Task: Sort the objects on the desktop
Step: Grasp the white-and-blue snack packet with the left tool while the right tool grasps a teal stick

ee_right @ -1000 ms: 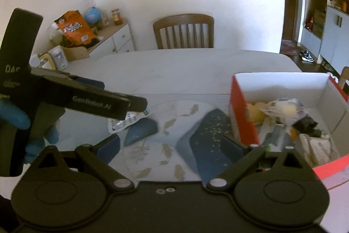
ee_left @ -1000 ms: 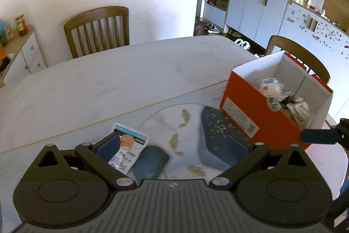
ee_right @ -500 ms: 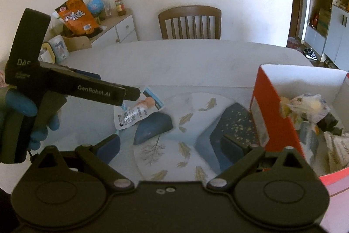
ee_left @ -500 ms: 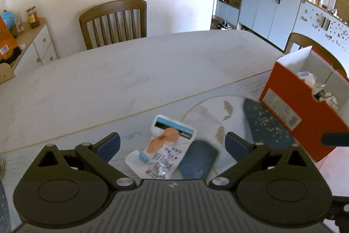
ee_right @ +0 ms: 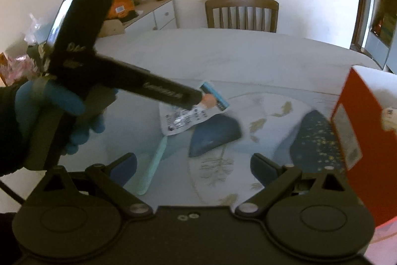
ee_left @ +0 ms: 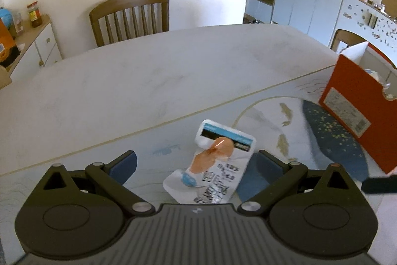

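A white sachet (ee_left: pixel 213 165) with an orange picture and a blue band lies on the printed mat (ee_left: pixel 268 116). My left gripper (ee_left: pixel 194 163) is open, and the sachet sits between its blue pads, nearer the right one. In the right wrist view a blue-gloved hand (ee_right: pixel 49 103) holds the left gripper (ee_right: pixel 199 99), whose tip is over the sachet (ee_right: pixel 183 119). My right gripper (ee_right: pixel 193 168) is open and empty, low over the mat. A pale green strip (ee_right: pixel 152 165) lies just inside its left pad. The orange box (ee_left: pixel 354 106) stands at the right, holding wrapped items.
The box wall (ee_right: pixel 357 140) stands close to my right gripper's right side. A wooden chair (ee_left: pixel 131 16) is at the table's far edge. A sideboard (ee_right: pixel 148 14) with a snack bag and jars lines the left wall. Cabinets (ee_left: pixel 310 1) stand at the back right.
Both grippers have swung left, away from the orange box. The sachet, which was at the left gripper's left pad, now lies between its open pads. The green strip has come into the right view.
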The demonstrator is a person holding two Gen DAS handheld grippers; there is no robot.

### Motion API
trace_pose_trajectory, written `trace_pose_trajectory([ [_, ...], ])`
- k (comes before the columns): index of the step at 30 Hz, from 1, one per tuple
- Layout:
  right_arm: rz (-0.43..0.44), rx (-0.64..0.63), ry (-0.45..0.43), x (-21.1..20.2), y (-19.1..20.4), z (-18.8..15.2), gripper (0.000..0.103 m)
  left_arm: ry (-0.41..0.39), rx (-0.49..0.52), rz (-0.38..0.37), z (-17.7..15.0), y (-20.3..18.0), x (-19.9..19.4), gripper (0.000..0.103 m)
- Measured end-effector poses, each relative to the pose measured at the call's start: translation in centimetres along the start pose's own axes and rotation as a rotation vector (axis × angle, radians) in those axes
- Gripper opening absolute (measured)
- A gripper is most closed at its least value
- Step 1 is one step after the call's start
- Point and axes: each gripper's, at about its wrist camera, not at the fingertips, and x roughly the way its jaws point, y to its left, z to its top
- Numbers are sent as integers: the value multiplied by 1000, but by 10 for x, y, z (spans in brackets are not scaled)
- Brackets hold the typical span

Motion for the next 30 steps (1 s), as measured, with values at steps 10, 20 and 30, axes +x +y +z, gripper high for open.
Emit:
trace_pose_trajectory([
  [10, -72, -58, 49, 44, 42, -16, 87, -6, -4, 8, -7, 10, 13, 103],
  [20, -112, -79, 53, 73, 54, -17, 59, -12, -3, 16, -9, 21, 16, 103],
  [30, -129, -48, 25, 68, 31, -16, 16, -15, 12, -5, -12, 16, 20, 102],
])
